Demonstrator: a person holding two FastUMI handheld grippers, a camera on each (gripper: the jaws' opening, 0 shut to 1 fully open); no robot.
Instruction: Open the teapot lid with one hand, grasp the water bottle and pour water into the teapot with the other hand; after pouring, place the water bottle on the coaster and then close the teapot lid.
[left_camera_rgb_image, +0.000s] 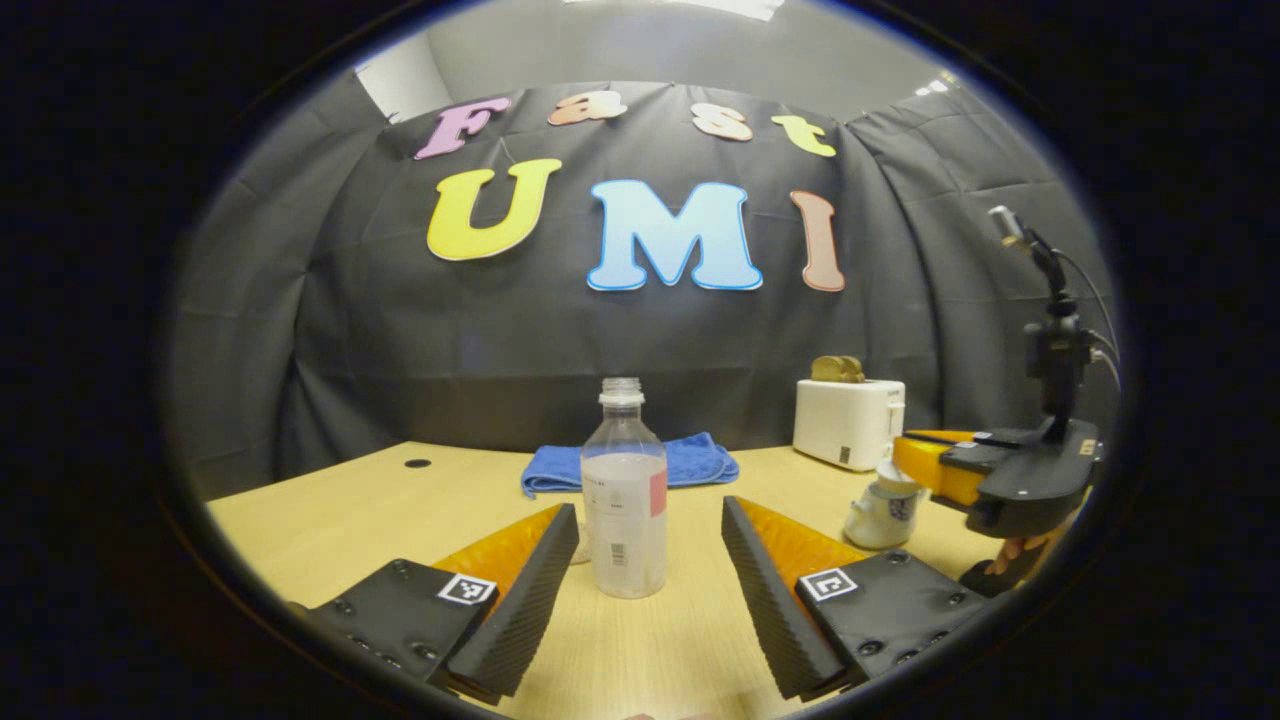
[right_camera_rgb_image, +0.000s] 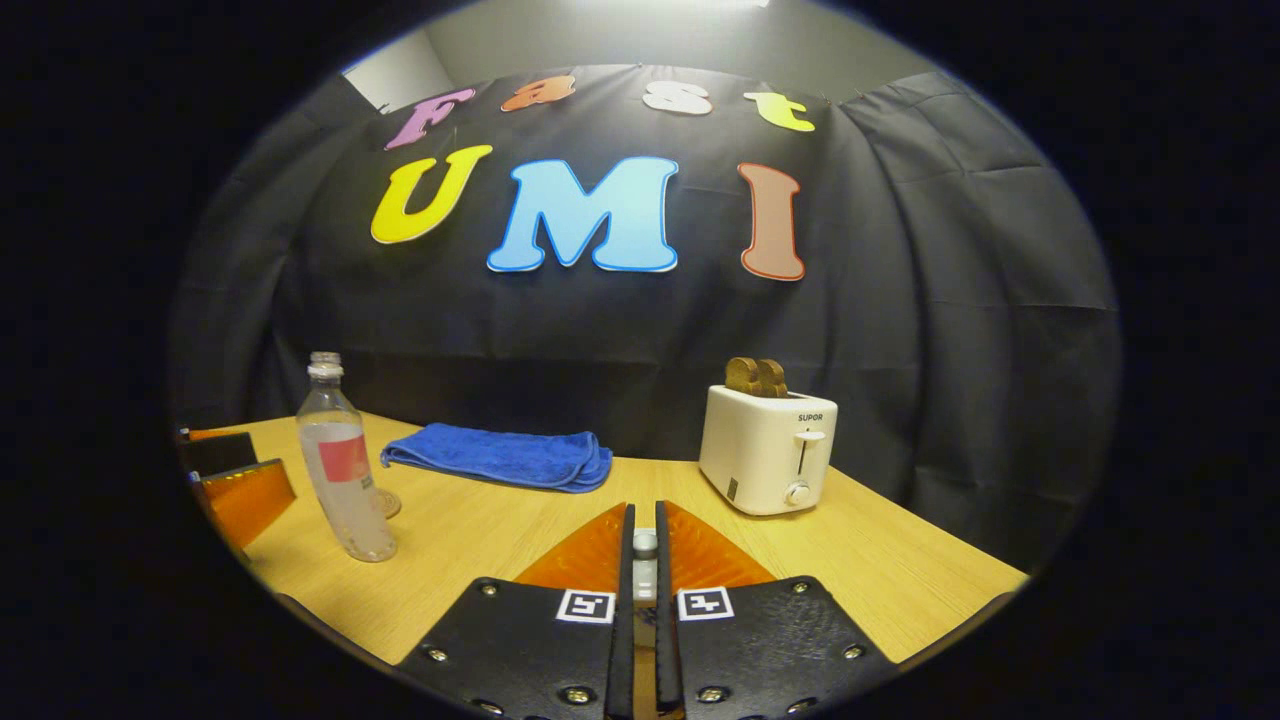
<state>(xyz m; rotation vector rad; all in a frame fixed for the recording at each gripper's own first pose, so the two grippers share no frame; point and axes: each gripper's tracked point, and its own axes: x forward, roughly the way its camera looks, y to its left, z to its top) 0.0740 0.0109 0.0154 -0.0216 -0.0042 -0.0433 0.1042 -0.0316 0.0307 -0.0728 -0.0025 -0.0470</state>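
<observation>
The water bottle (left_camera_rgb_image: 624, 500) is clear, glossy plastic with a paper-like label. The table (right_camera_rgb_image: 880, 560) has a smooth, pale wood-grain top. The folded towel (right_camera_rgb_image: 505, 456) is soft blue cloth; the toaster (right_camera_rgb_image: 768, 450) smooth white plastic; the teapot (left_camera_rgb_image: 882, 510) glazed ceramic.

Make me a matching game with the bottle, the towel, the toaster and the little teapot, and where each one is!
Things:
1. clear plastic water bottle
2. folded blue towel
3. white toaster
4. small white teapot

Places:
A. under the right tool
B. lying flat by the back wall
C. between the open fingers of the left tool
D. holding brown bread slices on top

Pairs: 1-C, 2-B, 3-D, 4-A
</observation>
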